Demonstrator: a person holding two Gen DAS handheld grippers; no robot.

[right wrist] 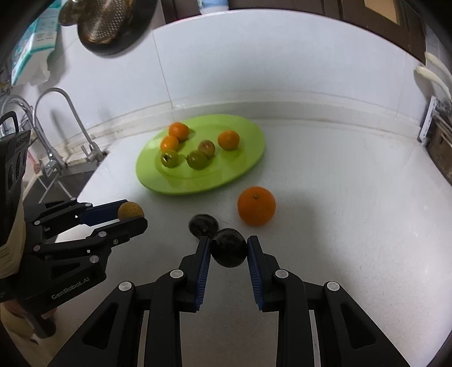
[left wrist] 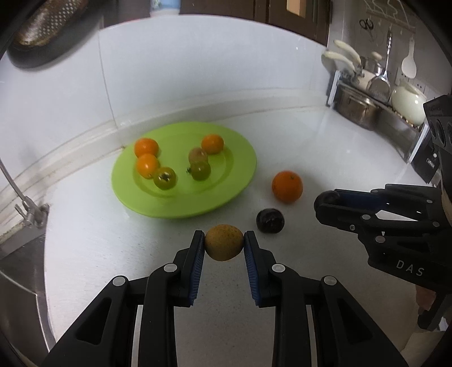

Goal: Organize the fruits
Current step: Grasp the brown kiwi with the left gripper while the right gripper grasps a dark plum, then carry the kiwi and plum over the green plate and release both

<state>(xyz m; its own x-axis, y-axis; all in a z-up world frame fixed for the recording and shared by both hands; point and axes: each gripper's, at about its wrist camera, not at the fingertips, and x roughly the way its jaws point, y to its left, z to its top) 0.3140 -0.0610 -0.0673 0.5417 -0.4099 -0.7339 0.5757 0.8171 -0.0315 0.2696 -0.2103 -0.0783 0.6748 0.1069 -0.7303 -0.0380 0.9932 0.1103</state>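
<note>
My left gripper is shut on a yellow-brown speckled fruit, held just above the white counter; the right wrist view shows that gripper and the fruit at the left. My right gripper is shut on a dark round fruit; it enters the left wrist view from the right. On the counter lie a second dark fruit and an orange. Behind them a green plate holds several small orange and greenish fruits.
A sink with a faucet lies to the left of the counter. A rack of pots and utensils stands at the right. A metal colander hangs on the white wall behind the plate.
</note>
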